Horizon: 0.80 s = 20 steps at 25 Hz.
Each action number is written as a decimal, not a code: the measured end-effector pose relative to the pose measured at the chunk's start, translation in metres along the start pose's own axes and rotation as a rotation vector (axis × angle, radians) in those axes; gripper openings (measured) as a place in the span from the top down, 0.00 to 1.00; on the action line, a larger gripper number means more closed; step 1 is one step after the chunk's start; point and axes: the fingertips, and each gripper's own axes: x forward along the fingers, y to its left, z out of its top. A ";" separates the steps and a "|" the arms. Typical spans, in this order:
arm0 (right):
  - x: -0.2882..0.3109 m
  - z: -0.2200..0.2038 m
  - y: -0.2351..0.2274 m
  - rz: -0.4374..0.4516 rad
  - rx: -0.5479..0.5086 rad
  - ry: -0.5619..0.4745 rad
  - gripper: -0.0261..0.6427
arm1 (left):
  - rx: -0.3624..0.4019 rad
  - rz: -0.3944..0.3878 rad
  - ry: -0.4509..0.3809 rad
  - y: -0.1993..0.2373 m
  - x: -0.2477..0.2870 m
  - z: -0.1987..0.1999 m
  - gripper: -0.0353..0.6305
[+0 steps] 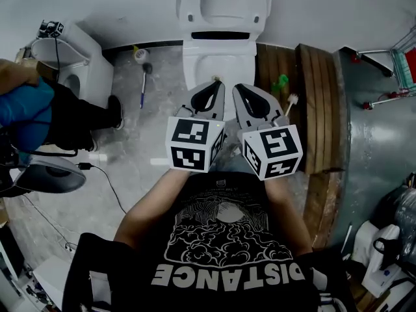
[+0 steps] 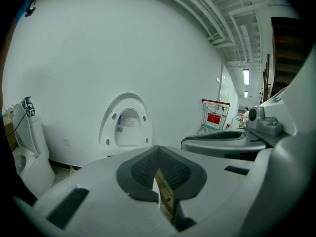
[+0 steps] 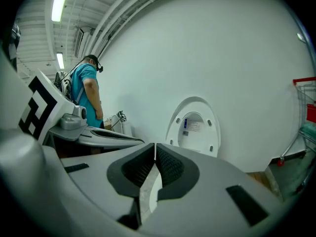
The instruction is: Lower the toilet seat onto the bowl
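Note:
A white toilet stands against the white wall. Its seat (image 1: 223,2) and lid are raised upright against the wall, above the open bowl (image 1: 219,60). The raised seat also shows in the left gripper view (image 2: 127,126) and the right gripper view (image 3: 194,129). My left gripper (image 1: 216,81) and right gripper (image 1: 236,86) hover side by side just before the bowl's front rim. Both are shut and hold nothing. The tips of the left gripper (image 2: 158,148) and of the right gripper (image 3: 155,145) point toward the seat, well short of it.
A toilet brush (image 1: 144,77) lies on the floor left of the bowl. A second white toilet (image 1: 68,60) stands far left, with a person in blue (image 1: 26,109) beside it. Wooden boards (image 1: 318,103) and a red shopping cart (image 1: 396,64) are on the right.

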 end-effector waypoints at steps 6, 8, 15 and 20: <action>0.021 0.000 -0.025 -0.018 0.017 -0.008 0.93 | 0.025 -0.013 0.015 0.007 0.032 0.007 0.93; 0.030 0.003 -0.037 -0.017 0.022 -0.014 0.93 | 0.030 -0.009 0.017 0.010 0.045 0.010 0.93; 0.068 0.013 -0.084 -0.001 0.033 -0.009 0.93 | 0.029 -0.002 0.036 0.020 0.103 0.025 0.93; 0.099 0.023 -0.124 0.010 0.049 0.001 0.93 | 0.019 0.005 0.046 0.027 0.148 0.040 0.93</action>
